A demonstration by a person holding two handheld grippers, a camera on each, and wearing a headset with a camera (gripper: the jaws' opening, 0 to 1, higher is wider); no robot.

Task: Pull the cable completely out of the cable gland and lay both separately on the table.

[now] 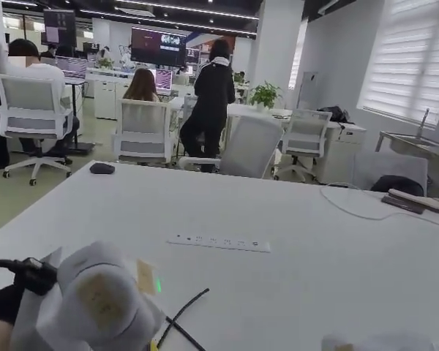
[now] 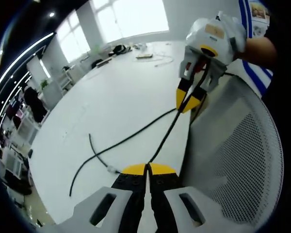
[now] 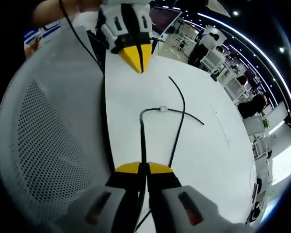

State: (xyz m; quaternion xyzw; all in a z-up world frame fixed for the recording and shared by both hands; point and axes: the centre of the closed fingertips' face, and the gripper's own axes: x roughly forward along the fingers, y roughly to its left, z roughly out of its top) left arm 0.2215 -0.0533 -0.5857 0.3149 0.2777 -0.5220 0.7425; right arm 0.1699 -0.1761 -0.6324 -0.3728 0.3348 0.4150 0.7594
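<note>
Item: thin black round cable [image 3: 141, 141] carrying a small pale cable gland [image 3: 161, 109], the two not yet separated, both lying on the white counter [image 3: 208, 160]. Your right tongs [image 3: 141, 167] are pressed together on the cable. It leaves their yellow tips straight ahead, then bends sharply to the right at the gland. The gland therefore sits ahead of the right tongs and a little to their right, well apart from them, with its long axis lying crosswise to them. A second black stretch, seemingly the same cable, passes just right of those tips and runs forward to end near your left tongs [image 2: 145, 169]. The left tongs are also pressed together, and no view shows whether they pinch anything. The two pairs face each other, with the gland lying between them and neither clearly nearer. A pale perforated mesh chair back [image 2: 233, 160] stands beside both. Judgement: one pair must take the gland while the other draws the cable along its own line, and the left looks the freer. Markings: a tan sticker [image 2: 214, 31] on the right gripper's body is too small to read, and no brand is legible.
</note>
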